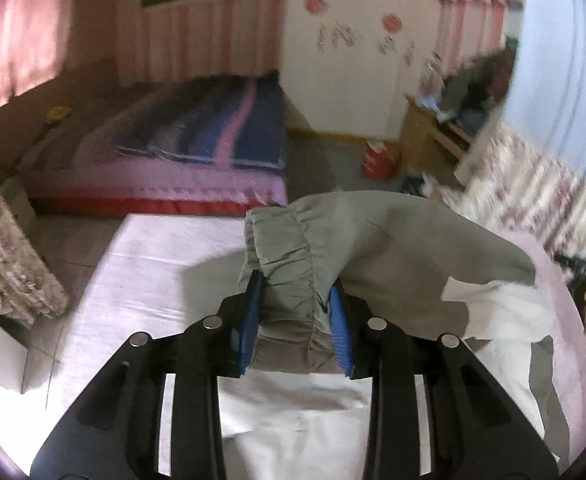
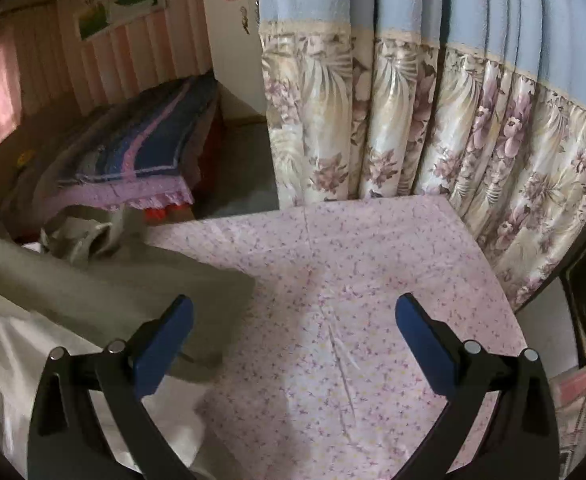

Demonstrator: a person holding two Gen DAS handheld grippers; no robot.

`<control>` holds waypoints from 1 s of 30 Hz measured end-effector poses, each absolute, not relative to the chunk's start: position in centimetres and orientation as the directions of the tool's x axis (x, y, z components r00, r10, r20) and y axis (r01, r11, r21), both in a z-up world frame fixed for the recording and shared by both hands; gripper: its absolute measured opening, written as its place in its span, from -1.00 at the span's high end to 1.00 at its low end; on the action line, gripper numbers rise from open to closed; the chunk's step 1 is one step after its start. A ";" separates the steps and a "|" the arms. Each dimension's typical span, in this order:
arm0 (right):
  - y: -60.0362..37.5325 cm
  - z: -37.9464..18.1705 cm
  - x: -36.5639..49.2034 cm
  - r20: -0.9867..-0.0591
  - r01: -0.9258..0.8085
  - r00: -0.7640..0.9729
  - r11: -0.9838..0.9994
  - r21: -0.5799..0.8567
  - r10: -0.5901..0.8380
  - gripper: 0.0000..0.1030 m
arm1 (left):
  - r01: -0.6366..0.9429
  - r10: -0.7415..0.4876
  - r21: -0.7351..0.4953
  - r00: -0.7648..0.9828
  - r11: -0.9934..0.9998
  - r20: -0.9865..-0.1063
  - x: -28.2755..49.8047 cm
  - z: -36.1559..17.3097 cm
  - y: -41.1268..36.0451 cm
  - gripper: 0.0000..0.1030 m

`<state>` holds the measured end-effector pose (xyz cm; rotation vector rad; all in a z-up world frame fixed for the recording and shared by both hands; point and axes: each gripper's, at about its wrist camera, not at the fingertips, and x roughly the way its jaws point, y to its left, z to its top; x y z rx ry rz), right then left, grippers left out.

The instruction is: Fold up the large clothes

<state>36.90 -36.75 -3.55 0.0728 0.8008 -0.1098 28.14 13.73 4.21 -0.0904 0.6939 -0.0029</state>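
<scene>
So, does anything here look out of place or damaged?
Nothing looks damaged or spilled. The left gripper pinches the gathered cuff of the grey garment, which lies bunched on the floral sheet, not yet folded. The right gripper is open above the sheet.

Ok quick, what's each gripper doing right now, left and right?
Left gripper: shut on the gathered edge of the grey garment.
Right gripper: open, holding nothing, above the floral sheet.

Two beds (image 1: pixel 165 184), one grey garment (image 1: pixel 333 240), two curtains (image 2: pixel 413 120).
</scene>
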 end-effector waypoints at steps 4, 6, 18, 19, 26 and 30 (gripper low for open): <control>-34.0 -3.6 36.2 -0.729 0.063 0.679 0.997 -0.053 -0.082 -0.96 | -0.065 0.037 -0.006 0.641 0.998 -0.767 28.8 0.4 17.6 -0.45; -32.2 -3.6 35.8 -0.730 -0.009 0.681 0.996 -0.087 -0.057 -0.96 | -0.141 0.228 0.180 0.587 0.974 -0.777 28.6 -2.8 18.3 -0.58; -27.4 -3.7 34.1 -0.688 -0.257 0.667 0.955 0.147 0.286 -0.08 | -0.089 -0.042 -0.133 0.655 0.987 -0.754 29.6 -3.0 17.6 -0.65; -26.6 -4.3 33.9 -0.694 -0.298 0.649 0.943 0.146 0.312 0.17 | -0.074 -0.073 -0.159 0.652 0.984 -0.755 30.3 -3.4 16.8 -0.38; -23.6 -9.1 33.5 -0.776 -0.437 0.546 0.898 0.058 0.316 0.59 | -0.027 0.041 0.032 0.507 0.999 -0.861 34.0 -9.9 13.6 0.34; -24.2 -11.2 34.4 -0.813 -0.474 0.498 0.880 0.037 0.302 0.72 | -0.023 0.067 0.064 0.496 0.998 -0.866 33.0 -11.0 13.6 0.41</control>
